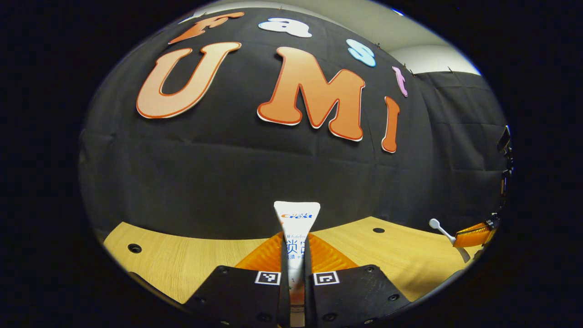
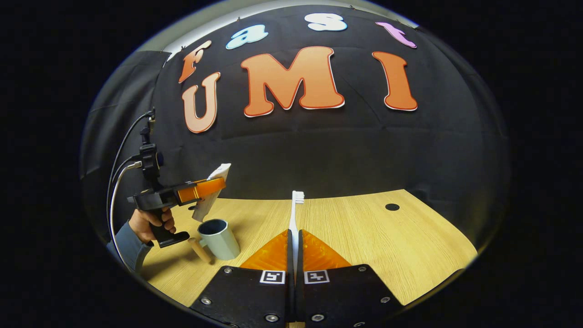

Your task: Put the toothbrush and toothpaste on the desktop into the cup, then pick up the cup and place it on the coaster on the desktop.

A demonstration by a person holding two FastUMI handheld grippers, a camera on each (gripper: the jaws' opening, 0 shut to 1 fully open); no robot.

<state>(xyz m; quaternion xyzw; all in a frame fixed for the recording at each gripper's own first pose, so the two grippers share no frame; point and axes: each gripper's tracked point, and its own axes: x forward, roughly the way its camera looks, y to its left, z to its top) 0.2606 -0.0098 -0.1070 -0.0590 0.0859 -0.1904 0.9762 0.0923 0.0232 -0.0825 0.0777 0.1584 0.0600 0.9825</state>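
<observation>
Left tool [image 1: 296, 278] is clamped on the toothpaste [image 1: 296, 228]; in the left gripper view the tube stands out forward from between its fingers, flat crimped end toward 12 o'clock, both fingers pressed against the tube's sides. Seen from the right gripper view, that same left tool [image 2: 207, 187] is carried by a hand [image 2: 150, 225] at about 9 o'clock, the toothpaste [image 2: 213, 189] slanting down and hanging just above and a little to the 10 o'clock side of the cup [image 2: 221, 238] — clear of the rim.

The step in hand looks to be dropping the tube into the cup. To do it well, I judge the tube's lower end should be brought right over the mouth and lowered inside before the fingers part; the cup's mouth looks narrow against the tube, so a release from this height could glance off the rim or tip the cup.

Right tool [image 2: 294, 266] is closed on the toothbrush [image 2: 295, 221], whose handle runs out between the fingers with the bristle head at 12 o'clock, above the bench [image 2: 364, 228]. In the left gripper view the right tool [image 1: 473, 236] and toothbrush [image 1: 441, 229] sit at about 4 o'clock.

A short wooden handle [image 2: 200, 249] juts from the cup's side toward 8 o'clock — the likely place to grasp it afterward. I cannot make out the coaster.
</observation>
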